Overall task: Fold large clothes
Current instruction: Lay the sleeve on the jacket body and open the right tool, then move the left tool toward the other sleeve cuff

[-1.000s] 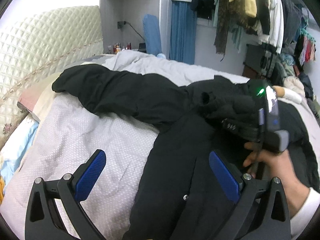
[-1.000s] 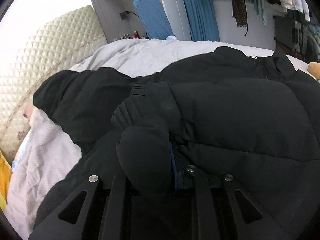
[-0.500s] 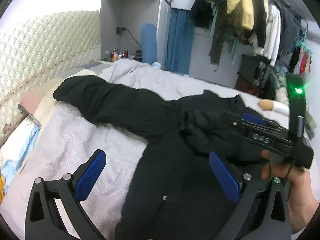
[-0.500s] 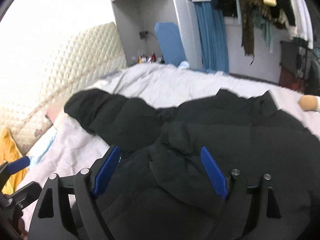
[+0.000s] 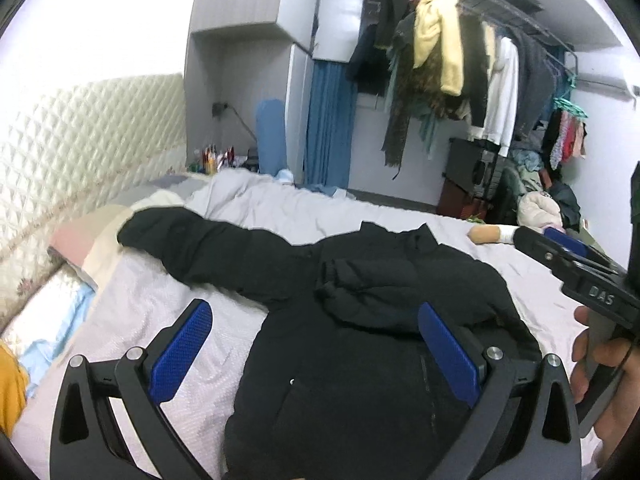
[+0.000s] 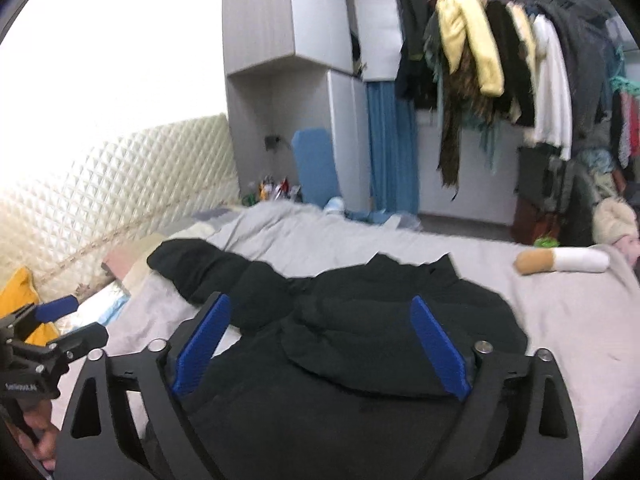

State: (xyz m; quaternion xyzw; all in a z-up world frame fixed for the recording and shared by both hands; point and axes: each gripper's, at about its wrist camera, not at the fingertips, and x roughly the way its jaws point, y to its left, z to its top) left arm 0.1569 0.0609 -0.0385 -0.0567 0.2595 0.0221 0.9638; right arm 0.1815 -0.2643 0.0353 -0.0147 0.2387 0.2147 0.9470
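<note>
A black padded jacket (image 5: 360,360) lies spread across the bed (image 5: 160,320), its collar toward the far side and its hem toward the person. One sleeve (image 5: 200,248) stretches out flat to the left, reaching toward the pillows by the quilted headboard (image 5: 80,152); the other sleeve (image 5: 360,292) lies folded over the chest of the jacket, bunched into a soft heap. The left tongs (image 5: 316,356) hang above the lower body of the jacket with their blue pads spread wide and nothing between them. The right tongs (image 6: 320,350) are likewise spread wide and empty, held over the folded sleeve and chest; whether they touch the cloth is hard to say from this angle, though they look clear of it. In the left wrist view the right hand (image 5: 600,380) shows at the right edge, wrapped around its handle. A tan and white cylindrical cushion (image 6: 560,261) rests on the grey cover beyond the jacket's right shoulder. Behind the bed a crowded clothes rail (image 5: 460,60) hangs beside a blue curtain (image 5: 328,128).
</note>
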